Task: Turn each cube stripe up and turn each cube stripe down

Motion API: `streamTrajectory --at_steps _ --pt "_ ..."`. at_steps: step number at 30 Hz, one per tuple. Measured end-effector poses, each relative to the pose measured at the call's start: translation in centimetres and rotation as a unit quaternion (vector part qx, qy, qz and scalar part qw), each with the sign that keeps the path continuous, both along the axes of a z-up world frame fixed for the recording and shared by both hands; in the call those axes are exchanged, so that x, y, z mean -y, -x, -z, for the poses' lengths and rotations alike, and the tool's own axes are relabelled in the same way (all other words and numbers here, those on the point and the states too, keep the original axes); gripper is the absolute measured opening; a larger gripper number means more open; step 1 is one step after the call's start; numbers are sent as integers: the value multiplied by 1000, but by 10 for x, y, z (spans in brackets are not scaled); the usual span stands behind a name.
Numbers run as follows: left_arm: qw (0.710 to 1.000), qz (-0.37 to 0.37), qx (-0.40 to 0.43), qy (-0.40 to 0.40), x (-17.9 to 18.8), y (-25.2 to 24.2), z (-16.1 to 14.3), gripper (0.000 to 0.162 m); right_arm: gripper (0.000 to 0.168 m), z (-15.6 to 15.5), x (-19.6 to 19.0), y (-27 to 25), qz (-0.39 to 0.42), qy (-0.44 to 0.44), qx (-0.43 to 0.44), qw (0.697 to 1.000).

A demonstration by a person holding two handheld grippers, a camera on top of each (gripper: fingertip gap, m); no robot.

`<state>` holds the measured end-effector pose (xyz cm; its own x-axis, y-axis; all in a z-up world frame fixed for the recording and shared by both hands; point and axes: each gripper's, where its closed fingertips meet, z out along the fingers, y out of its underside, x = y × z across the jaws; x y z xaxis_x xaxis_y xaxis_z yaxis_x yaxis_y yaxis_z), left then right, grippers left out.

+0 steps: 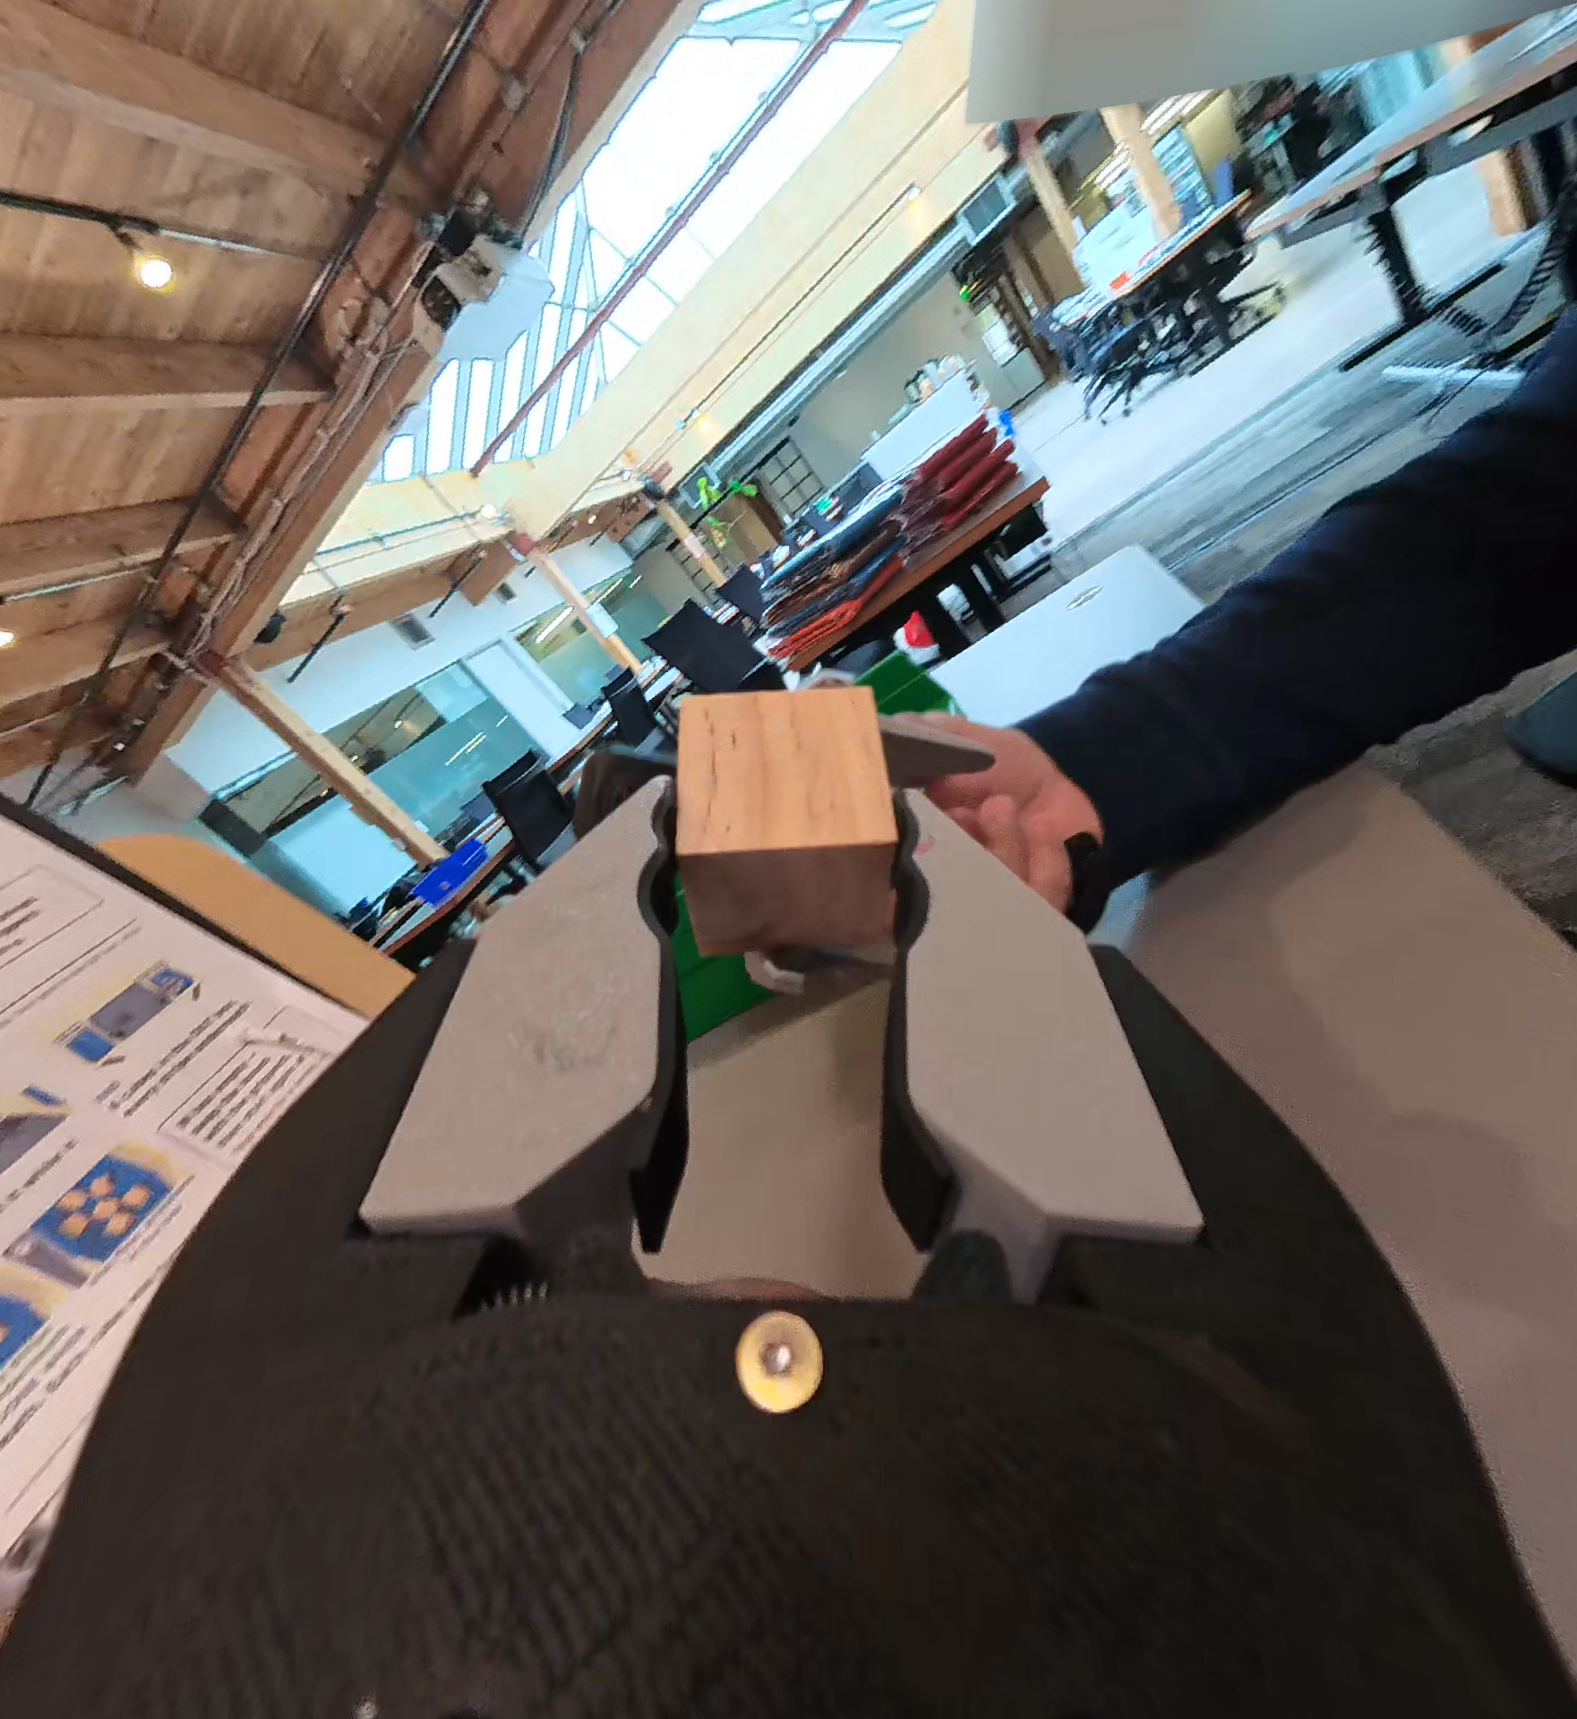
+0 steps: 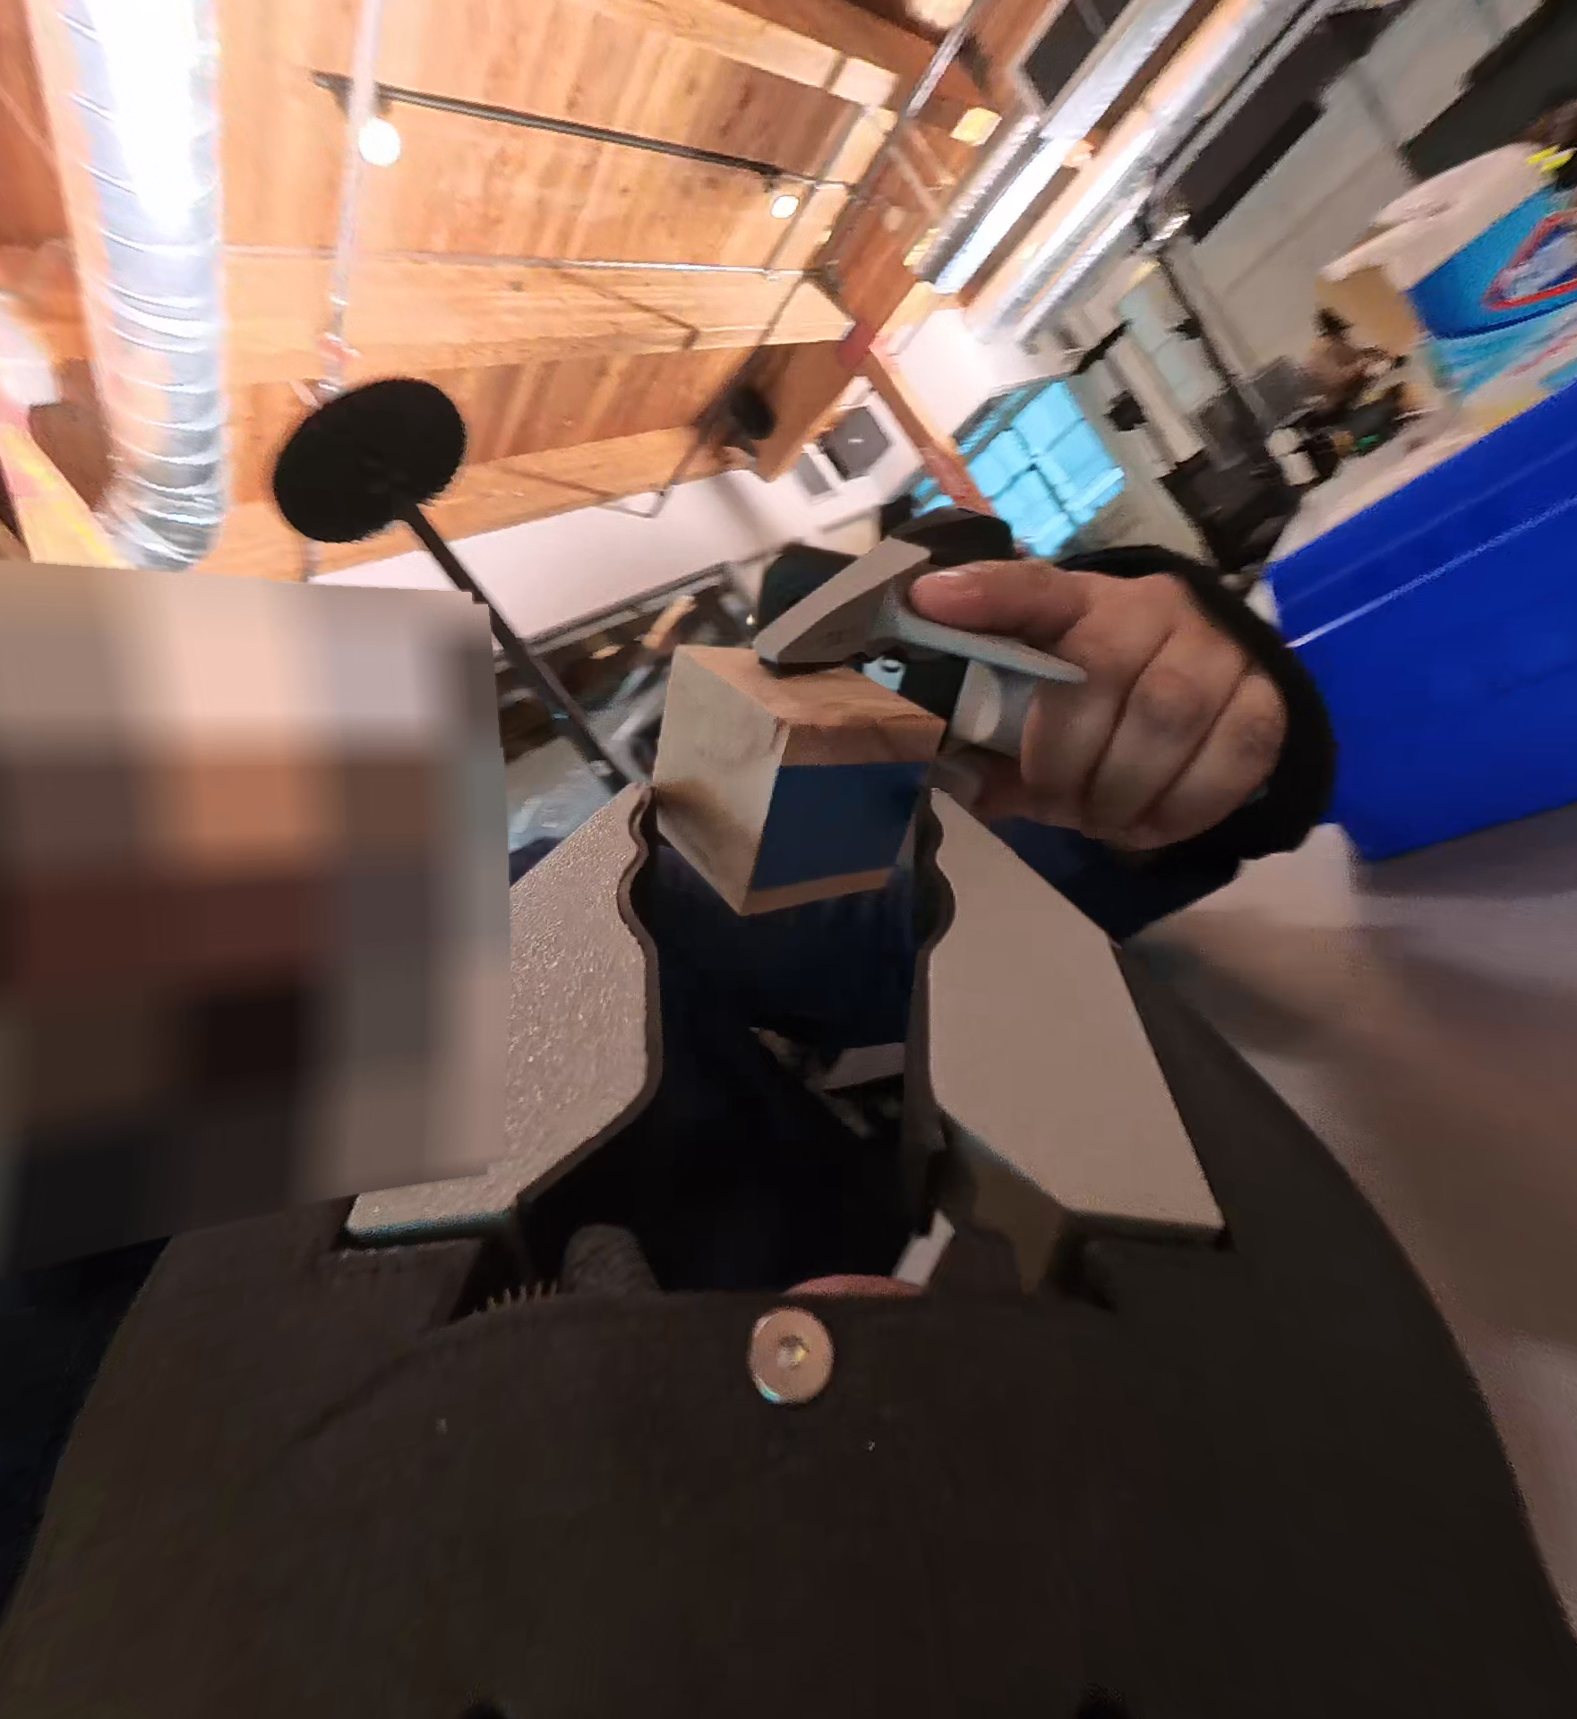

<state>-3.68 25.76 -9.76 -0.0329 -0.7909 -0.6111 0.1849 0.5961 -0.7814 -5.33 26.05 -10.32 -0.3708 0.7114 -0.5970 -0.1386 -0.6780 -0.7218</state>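
We have the wooden cube point(image 1: 784, 819) up in the air between both tools, well above the grey table point(image 1: 1380, 1070). Our left gripper point(image 1: 784, 837) is clenched on its two side faces. From the right wrist view the cube point(image 2: 766, 791) shows a blue stripe (facing that camera), and the right gripper point(image 2: 789, 828) brackets it, one fingertip point(image 2: 631, 819) touching a corner; whether that grip bears fully we cannot tell. A printed sheet point(image 1: 68, 1116) lies at left.
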Motion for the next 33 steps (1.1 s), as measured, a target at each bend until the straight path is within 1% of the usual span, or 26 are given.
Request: streamTrajectory --at_steps 1,3,4,6,10,12,14,15,16,17,19,22,25,26,27,29,31,33 --pt "1000 -9 -1 1 -5 0 3 44 52 3 -4 0 19 -10 16 1000" --pt "1000 -13 5 13 -11 3 5 43 46 3 -7 -2 39 -24 23 999" --pt "1000 -15 8 19 -14 5 5 43 41 0 -7 -5 39 -23 11 999" --pt "999 -26 2 22 -20 7 12 43 36 -11 -6 -12 30 -11 -25 999" --pt "999 -29 -8 23 -20 7 21 44 14 0 -16 -9 47 7 -2 999" --pt "999 -44 -12 20 -24 6 23 43 21 1 -19 -11 44 20 -7 999" --pt "998 -61 -20 16 -31 6 28 43 30 4 -25 -12 59 25 3 998" --pt "997 -70 -27 10 -34 5 31 43 46 10 -31 -10 81 25 29 996" --pt "996 -81 -34 1 -37 4 35 43 57 19 -38 -8 107 18 61 992" --pt "995 -92 -42 -10 -39 3 39 43 59 26 -42 -7 129 7 87 988" --pt "993 -102 -55 -25 -39 0 46 43 58 31 -42 -5 137 -8 108 985" --pt "989 -128 -67 -32 -46 -3 50 43 59 28 -32 -1 99 -1 97 990" --pt "985 -147 -84 -35 -54 -4 58 43 62 34 -29 6 97 -17 117 988" --pt "983 -153 -91 -40 -56 -4 61 43 59 39 -33 7 116 -27 135 984" --pt "982 -156 -94 -45 -57 -5 63 43 45 45 -39 8 144 -42 155 976" --pt "981 -162 -96 -46 -59 -6 65 43 45 47 -41 7 155 -52 169 972" --pt "980 -172 -102 -22 -62 -8 69 45 45 48 -46 6 172 -53 180 967" --pt "977 -184 -109 4 -66 -11 74 48 44 51 -51 3 200 -71 204 956"
